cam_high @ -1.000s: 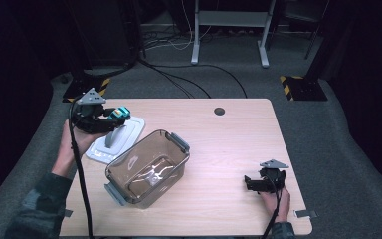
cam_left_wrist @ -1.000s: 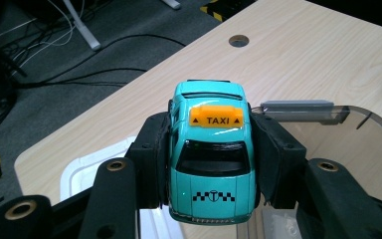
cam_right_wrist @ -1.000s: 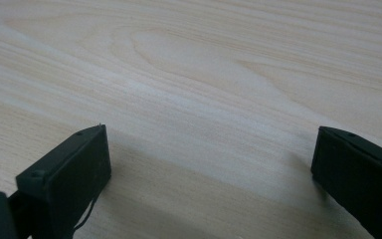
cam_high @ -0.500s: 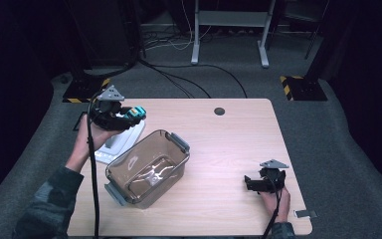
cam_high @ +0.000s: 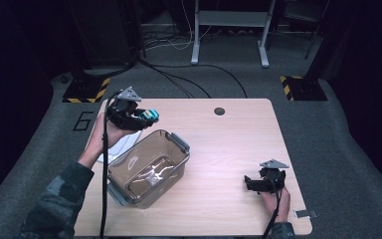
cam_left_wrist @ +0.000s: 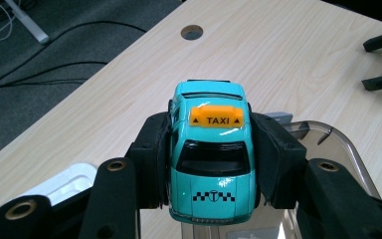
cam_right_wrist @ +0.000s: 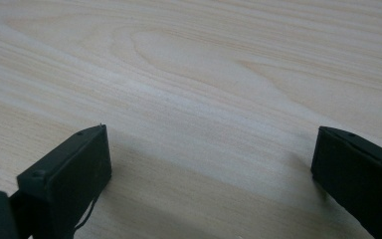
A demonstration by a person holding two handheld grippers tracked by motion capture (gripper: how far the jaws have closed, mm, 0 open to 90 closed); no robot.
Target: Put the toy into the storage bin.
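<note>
Both left fingers (cam_left_wrist: 271, 164) against toy taxi (cam_left_wrist: 211, 149) sides.

Lighting is uneven in the high view: the pale wooden tabletop (cam_high: 229, 149) is moderately lit from above, while the surrounding grey carpeted floor (cam_high: 328, 129) falls off to near black at the frame edges. The high view is soft and grainy. Glare streaks show on the floor of the clear brown plastic container (cam_high: 149, 172). In the left gripper view the glossy turquoise toy taxi (cam_left_wrist: 211, 159) is sharp and carries small white highlights; the background is slightly soft. In the right gripper view the right gripper (cam_right_wrist: 209, 164) casts diffuse shadows on the wood; near jaws are blurred.
</note>
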